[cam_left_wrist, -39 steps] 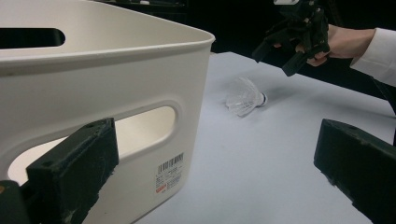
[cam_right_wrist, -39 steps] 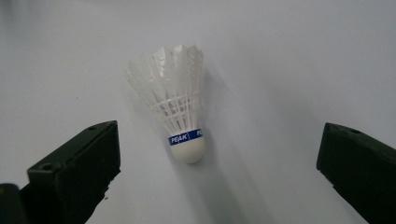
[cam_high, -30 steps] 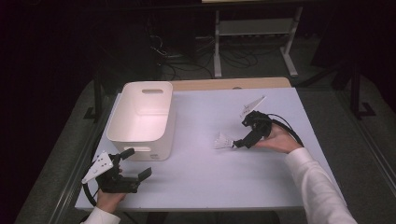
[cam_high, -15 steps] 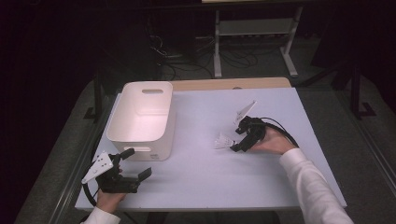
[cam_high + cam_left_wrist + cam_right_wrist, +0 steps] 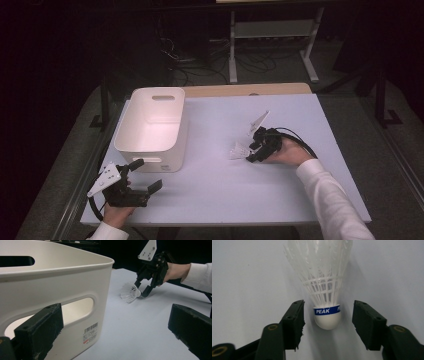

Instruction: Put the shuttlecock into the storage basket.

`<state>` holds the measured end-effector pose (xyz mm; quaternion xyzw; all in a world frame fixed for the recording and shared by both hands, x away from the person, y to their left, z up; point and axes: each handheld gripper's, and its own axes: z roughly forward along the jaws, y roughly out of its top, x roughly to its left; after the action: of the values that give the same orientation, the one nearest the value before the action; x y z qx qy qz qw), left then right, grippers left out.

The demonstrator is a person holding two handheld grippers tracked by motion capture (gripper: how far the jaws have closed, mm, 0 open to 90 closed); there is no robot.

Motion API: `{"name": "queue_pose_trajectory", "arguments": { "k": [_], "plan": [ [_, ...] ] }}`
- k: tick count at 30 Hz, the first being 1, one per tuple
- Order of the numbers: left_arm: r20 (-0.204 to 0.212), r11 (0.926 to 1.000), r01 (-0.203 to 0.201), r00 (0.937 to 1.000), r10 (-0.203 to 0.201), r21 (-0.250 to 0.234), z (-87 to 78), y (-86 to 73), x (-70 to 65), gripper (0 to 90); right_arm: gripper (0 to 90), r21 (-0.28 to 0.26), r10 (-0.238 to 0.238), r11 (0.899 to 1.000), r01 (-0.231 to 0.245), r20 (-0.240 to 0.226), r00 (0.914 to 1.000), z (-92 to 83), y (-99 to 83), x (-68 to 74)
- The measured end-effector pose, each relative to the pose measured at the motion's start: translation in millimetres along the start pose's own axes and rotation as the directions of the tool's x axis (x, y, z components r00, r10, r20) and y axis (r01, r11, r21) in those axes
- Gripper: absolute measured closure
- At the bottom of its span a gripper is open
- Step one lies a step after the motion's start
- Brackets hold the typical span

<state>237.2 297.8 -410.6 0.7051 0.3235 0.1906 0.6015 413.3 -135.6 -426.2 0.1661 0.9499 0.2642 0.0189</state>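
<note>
A white plastic shuttlecock with a blue "PEAK" band lies on its side on the white table, right of centre. My right gripper reaches down around its cork end. The jaws have just been closing, with the cork between them. A gap still shows on each side, so the pads do not touch it. My left gripper rests open and empty at the front left, just in front of the white bin.
The bin stands at the left of the table, handle cutouts in its end walls and a barcode label low on its near wall. Its inside looks bare from above. Bare tabletop lies between bin and shuttlecock. Beyond the table, a metal stand and cables sit on a dark floor.
The right gripper has sunk a little toward the shuttlecock and its jaws have narrowed around the cork. The left gripper and the bin have not moved.
</note>
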Motion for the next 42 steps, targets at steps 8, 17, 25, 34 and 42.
{"name": "queue_pose_trajectory", "arguments": {
  "k": [8, 17, 25, 34, 42],
  "plan": [
    [0.001, 1.0, 0.006, 1.0, -0.006, -0.001, 0.4, 0.1, -0.9, 0.0, 61.9, 0.005, -0.014, 1.0, 0.014, -0.002, 0.9999, 0.9, 0.0, 0.6],
    [0.0, 1.0, 0.008, 1.0, -0.008, 0.0, 0.9, 0.0, -1.0, 0.0, 62.7, -0.013, -0.019, 1.0, 0.019, 0.019, 0.9996, -7.4, 2.5, 4.3],
    [0.0, 1.0, 0.005, 1.0, -0.005, 0.001, 1.3, -0.1, -0.9, 0.0, 62.8, -0.055, 0.002, 0.999, -0.001, 0.007, 1.0, -20.4, 5.3, 6.5],
    [0.001, 1.0, 0.009, 1.0, -0.009, 0.002, 0.8, -0.1, -0.6, 0.0, 62.8, -0.095, 0.008, 0.995, -0.011, -0.031, 0.9995, -37.9, 15.8, 6.4],
    [0.002, 1.0, 0.007, 1.0, -0.007, 0.002, 0.6, 0.0, -0.7, 0.0, 62.9, -0.11, -0.001, 0.994, -0.004, -0.043, 0.9991, -47.3, 26.5, 7.4]
  ]
}}
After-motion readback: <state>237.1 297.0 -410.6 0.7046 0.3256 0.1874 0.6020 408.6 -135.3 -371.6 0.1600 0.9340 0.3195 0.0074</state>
